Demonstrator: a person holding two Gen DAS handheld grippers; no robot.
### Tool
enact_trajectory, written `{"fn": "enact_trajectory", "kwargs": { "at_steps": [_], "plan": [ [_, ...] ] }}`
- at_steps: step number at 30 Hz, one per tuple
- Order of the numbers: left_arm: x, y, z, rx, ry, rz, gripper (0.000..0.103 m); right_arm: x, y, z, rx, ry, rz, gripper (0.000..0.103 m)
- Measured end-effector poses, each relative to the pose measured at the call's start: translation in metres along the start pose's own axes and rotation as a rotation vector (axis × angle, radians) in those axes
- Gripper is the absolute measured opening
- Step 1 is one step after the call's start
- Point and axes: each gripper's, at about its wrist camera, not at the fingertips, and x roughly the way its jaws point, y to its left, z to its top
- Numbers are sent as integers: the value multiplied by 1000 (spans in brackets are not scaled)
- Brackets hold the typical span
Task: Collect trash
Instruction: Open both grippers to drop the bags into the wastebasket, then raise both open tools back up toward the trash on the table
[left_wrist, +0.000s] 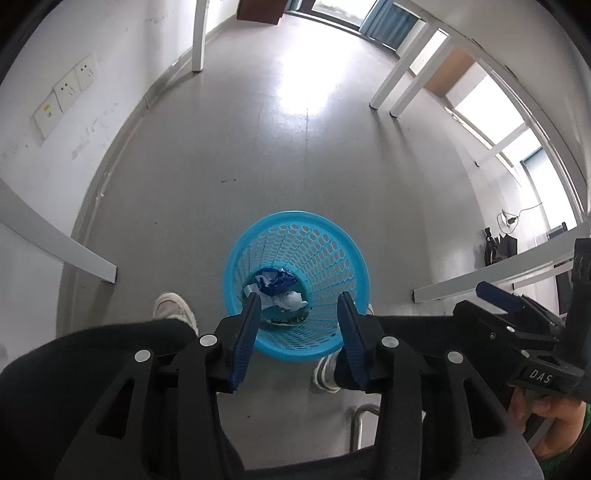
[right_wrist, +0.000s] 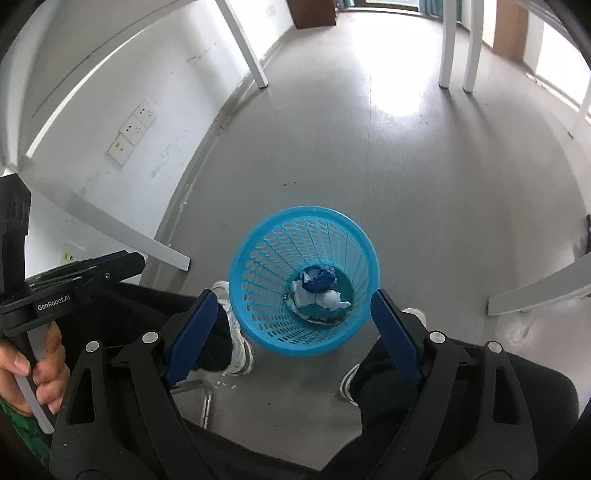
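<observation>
Here the blue mesh wastebasket (left_wrist: 297, 284) stands upright on the grey floor (left_wrist: 258, 155) in the lower centre of both frames, between the person's two white sneakers (right_wrist: 236, 332). At its bottom lies crumpled trash (right_wrist: 317, 291): a dark blue wrapper, white tissue and pale paper scraps. The left hand-held gripper (left_wrist: 297, 299) hangs above the basket with its blue pads partly apart and nothing between them. The right hand-held gripper (right_wrist: 291, 302) points down at the basket too, its jaws spread wide and empty; in the left wrist view its body shows at the right edge, gripped by a hand (left_wrist: 543, 417). White table legs (right_wrist: 458, 48) stand in the upper part of the frame, and wall sockets (right_wrist: 135, 129) sit at the left.
</observation>
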Motion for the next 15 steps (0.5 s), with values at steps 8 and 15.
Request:
{"fn": "enact_trajectory", "kwargs": {
  "at_steps": [8,15],
  "plan": [
    [-41,-13,-13,45,-64,6,60,-47,7,-19,-54,-56,-13,85],
    [-81,-29,-33,166,-120,-13,75,-92,10,-34,-65,-129,10,90]
  ]
}}
